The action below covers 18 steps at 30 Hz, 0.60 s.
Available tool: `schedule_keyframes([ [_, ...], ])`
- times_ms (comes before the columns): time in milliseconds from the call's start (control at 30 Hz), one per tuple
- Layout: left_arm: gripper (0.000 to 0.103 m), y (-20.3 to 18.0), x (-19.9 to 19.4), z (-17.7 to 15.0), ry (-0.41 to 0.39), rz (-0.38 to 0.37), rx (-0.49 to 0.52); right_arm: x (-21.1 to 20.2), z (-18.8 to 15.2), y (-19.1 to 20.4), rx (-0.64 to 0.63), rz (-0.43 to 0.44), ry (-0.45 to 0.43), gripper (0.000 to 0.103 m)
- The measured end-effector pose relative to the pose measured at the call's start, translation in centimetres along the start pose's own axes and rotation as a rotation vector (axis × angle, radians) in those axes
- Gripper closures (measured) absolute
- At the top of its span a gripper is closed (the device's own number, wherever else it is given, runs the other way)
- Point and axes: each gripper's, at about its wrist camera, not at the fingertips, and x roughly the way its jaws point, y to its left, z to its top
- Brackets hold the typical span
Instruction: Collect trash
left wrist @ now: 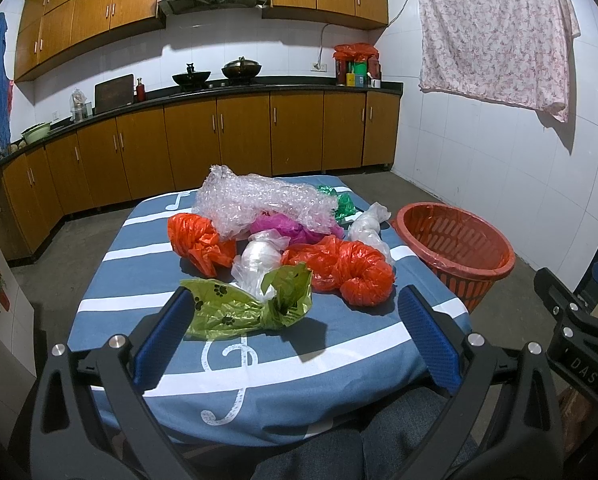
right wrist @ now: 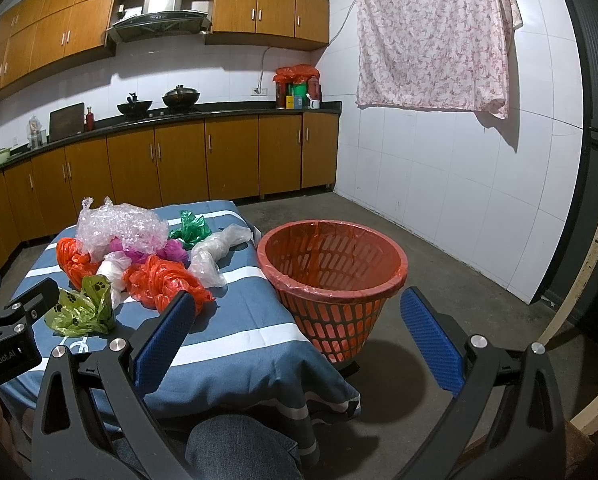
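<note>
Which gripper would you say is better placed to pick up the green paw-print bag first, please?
Probably the left. The left gripper is open, with the green paw-print bag lying just ahead between its fingers. The right gripper is also open but faces the red basket, with the bag off to its left.

A pile of crumpled plastic trash lies on a blue-and-white striped tablecloth. At the back of the pile is a large wad of clear bubble wrap, resting over a magenta bag. A green bag pokes out behind it. Two orange bags sit left and right, with knotted clear bags between and beyond them. Nearest lies an olive-green bag with black paw prints. Just right of the pile, off the table's edge, stands an upright orange slotted basket, lined with thin orange plastic.
</note>
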Motion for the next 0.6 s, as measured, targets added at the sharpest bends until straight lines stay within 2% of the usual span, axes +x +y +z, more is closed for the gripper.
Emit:
schedule_keyframes([
  [600,0.004,0.06,0.17,0.09,0.003,-0.002,0.002,0.08,-0.04,0.0,0.002,-0.001,0.001,0.002],
])
